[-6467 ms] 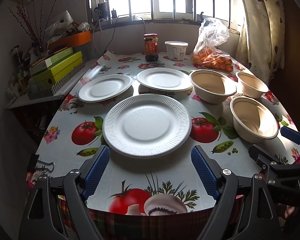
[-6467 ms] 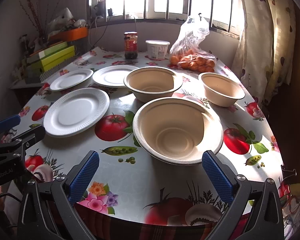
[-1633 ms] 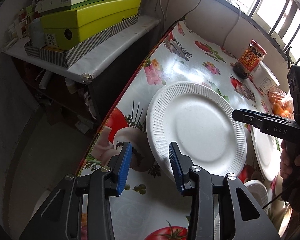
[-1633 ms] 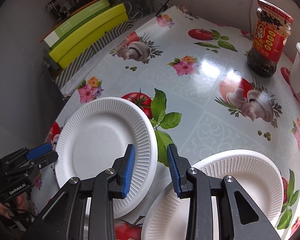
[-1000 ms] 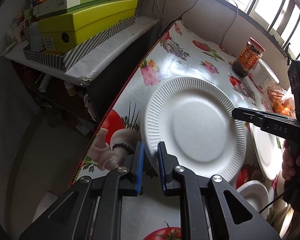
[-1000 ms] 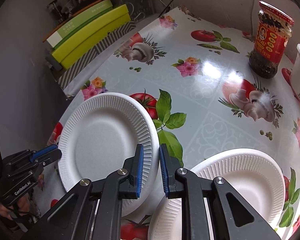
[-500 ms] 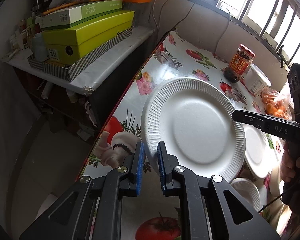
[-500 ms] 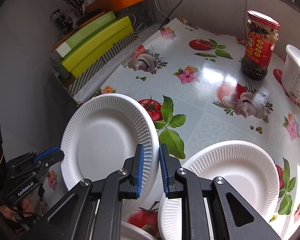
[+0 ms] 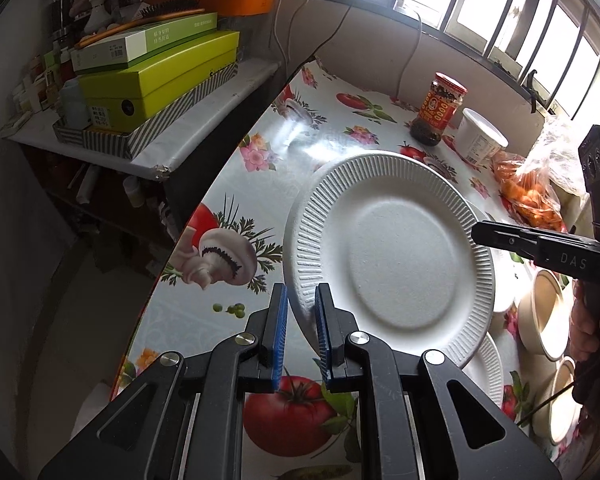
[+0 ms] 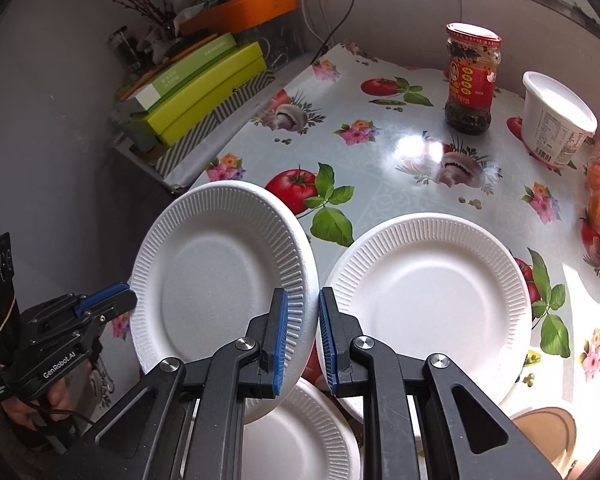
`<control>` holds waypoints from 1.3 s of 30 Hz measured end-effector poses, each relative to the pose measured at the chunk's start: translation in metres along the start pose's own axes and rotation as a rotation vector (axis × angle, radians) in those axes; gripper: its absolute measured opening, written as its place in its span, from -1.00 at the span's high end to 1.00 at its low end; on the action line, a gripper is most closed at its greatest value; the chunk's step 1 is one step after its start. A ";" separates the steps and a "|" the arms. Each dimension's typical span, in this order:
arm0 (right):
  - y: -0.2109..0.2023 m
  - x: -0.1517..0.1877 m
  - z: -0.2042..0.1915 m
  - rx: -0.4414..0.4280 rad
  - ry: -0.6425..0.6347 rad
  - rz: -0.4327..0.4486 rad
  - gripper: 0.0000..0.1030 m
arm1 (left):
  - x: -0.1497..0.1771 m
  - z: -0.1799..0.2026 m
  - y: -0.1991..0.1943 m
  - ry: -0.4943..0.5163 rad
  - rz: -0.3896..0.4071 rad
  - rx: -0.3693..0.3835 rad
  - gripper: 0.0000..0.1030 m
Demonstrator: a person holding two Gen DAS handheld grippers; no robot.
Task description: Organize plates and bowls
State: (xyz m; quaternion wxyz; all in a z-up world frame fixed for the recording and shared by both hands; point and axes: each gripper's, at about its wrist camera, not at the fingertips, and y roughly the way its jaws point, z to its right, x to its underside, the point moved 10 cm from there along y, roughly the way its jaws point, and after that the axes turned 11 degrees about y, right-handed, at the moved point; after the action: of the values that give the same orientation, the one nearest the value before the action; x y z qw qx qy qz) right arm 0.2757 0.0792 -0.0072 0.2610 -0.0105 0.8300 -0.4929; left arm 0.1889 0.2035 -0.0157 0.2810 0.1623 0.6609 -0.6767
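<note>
We find both sets of fingers nearly closed, clamping opposite rims of one white ribbed plate (image 9: 396, 256): left gripper (image 9: 301, 332) at its near edge, right gripper (image 10: 302, 336) on the other side. The plate hangs tilted above the bench (image 10: 380, 152), above two other plates (image 10: 428, 292).
</note>
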 end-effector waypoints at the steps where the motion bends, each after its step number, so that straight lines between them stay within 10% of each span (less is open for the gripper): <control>1: -0.003 0.003 0.001 0.002 0.002 0.001 0.69 | 0.002 0.002 -0.001 0.002 -0.002 0.005 0.72; 39: -0.037 0.122 0.052 0.063 0.062 -0.073 0.69 | 0.082 0.070 -0.013 0.093 -0.092 0.065 0.72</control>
State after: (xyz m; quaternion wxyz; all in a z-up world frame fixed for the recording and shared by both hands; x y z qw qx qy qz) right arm 0.1850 -0.0155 -0.0483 0.2172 -0.0172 0.8208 -0.5281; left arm 0.1269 0.1209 -0.0483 0.2133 0.1722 0.6575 -0.7018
